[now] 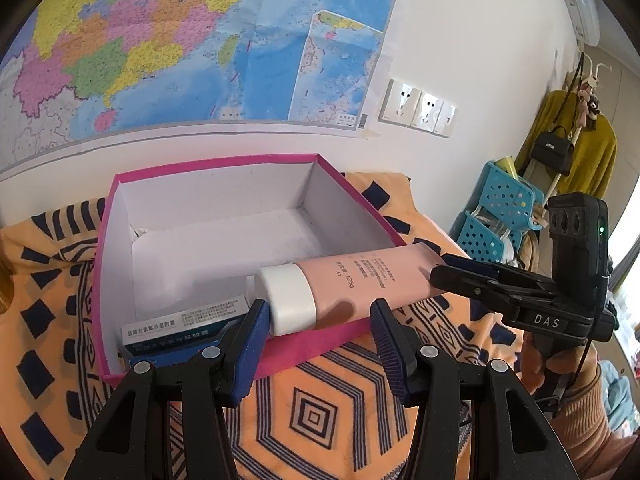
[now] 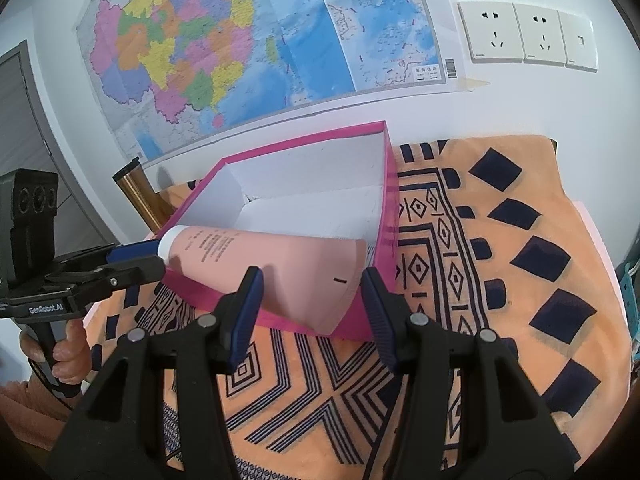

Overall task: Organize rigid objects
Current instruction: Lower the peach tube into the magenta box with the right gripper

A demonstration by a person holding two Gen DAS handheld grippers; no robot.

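Pink plastic tube with white cap (image 1: 352, 284) – propped across near rim of pink cardboard box (image 1: 248, 159), cap inside. Left gripper (image 1: 316, 320) parted around cap; right gripper (image 2: 312, 292) parted around crimped tail – contact unclear.

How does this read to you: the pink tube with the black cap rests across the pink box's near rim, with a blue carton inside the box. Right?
Not quite. The cap is white, not black, as the left wrist view shows. The rest holds: the pink tube rests across the pink box's near rim, with a blue carton inside the box.
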